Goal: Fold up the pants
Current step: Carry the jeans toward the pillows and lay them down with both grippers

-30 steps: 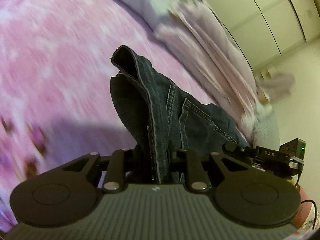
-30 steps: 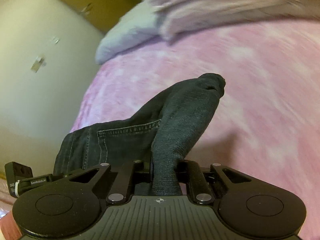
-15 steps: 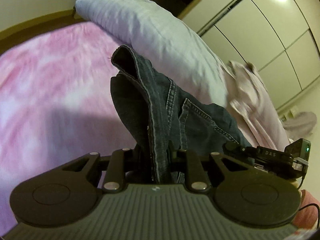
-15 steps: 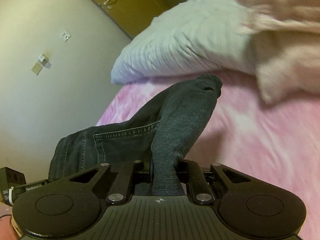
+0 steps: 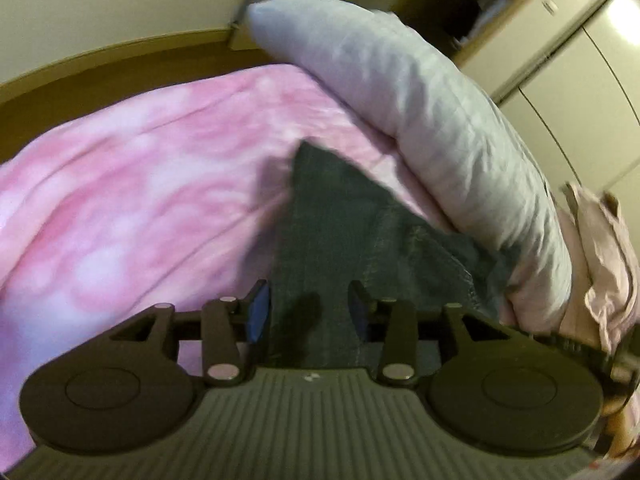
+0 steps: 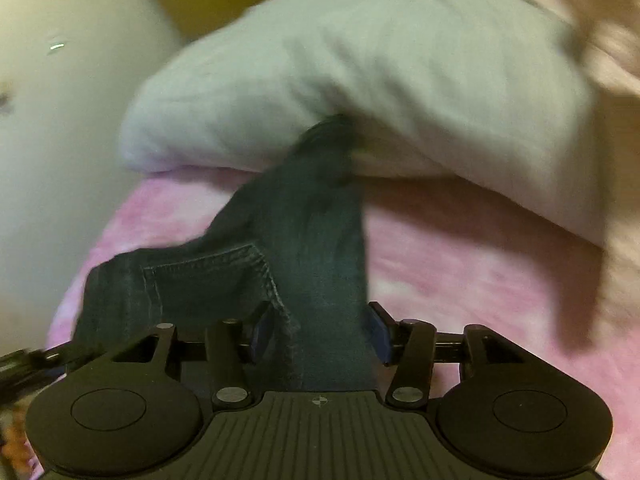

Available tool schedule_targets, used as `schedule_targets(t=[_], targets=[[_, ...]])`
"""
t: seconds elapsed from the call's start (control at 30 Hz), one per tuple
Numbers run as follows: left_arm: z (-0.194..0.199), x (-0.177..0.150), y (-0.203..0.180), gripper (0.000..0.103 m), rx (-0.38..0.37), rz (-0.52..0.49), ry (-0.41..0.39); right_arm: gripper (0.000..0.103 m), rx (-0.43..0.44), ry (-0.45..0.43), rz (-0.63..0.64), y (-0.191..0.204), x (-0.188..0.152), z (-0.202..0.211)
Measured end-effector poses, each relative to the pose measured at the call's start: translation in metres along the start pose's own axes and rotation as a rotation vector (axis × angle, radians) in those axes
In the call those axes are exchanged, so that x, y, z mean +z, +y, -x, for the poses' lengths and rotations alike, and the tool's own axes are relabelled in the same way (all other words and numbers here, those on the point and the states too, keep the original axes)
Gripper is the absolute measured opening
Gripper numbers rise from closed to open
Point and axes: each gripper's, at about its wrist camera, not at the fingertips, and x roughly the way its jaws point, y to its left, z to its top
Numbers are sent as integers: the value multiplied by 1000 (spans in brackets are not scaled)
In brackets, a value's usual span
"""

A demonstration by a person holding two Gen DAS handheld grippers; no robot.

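- The dark denim jeans (image 5: 328, 240) are laid on the pink bedspread (image 5: 140, 184), their far end reaching up against the grey pillow (image 5: 432, 120).
- The left gripper (image 5: 308, 312) has just been opening; its jaws stand apart, with the denim lying loose between them and a gap seen at the blue pads (image 5: 258, 312).
- The right gripper (image 6: 322, 334) has likewise just been opening; a pocketed fold of the jeans (image 6: 280, 264) lies between the parted jaws, unpinched.
- A pale pink garment (image 5: 600, 248) is heaped beside the pillow.
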Motion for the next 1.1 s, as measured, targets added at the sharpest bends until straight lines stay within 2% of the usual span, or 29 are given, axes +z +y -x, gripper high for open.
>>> schedule_targets(t=[0.07,0.17,0.27,0.37,0.43,0.47,0.53,0.63,0.7,0.77,0.83,0.87,0.93,1.03,1.1], targets=[[19,-10,0,34,8,-49,-45,48,-55,-50,18,-4,-18,16],[40,-27,-18,28,-25,-157,-80,47,-108,-135,143,9,-50,45],[42,-46,-40,24,-32,-297,-77,42,-99,-170,226,31,-74,56],[15,-65,-45,14,49,-420,-4,33,-92,-146,301,45,-95,44],[3,-72,-38,10,88,-448,-12,31,-141,-80,375,50,-111,24],[3,-75,-35,12,91,-452,-25,31,-158,-62,397,50,-117,14],[3,-73,-34,11,91,-433,-21,31,-175,-98,433,53,-123,9],[12,-70,-39,11,112,-424,-15,31,-188,-78,391,58,-115,16],[23,-74,-43,12,102,-419,-32,31,-190,-126,367,60,-113,32],[19,-80,-44,13,142,-434,-8,31,-169,-161,376,62,-113,39],[8,-81,-40,13,166,-401,34,31,-205,-44,385,61,-113,18],[8,-81,-37,14,162,-373,33,32,-203,-29,390,59,-115,11],[11,-79,-39,17,171,-354,50,33,-210,-24,396,62,-110,11],[25,-78,-47,20,195,-365,56,34,-194,-18,316,64,-98,32],[41,-75,-55,25,186,-357,51,43,-167,-49,281,67,-99,55]])
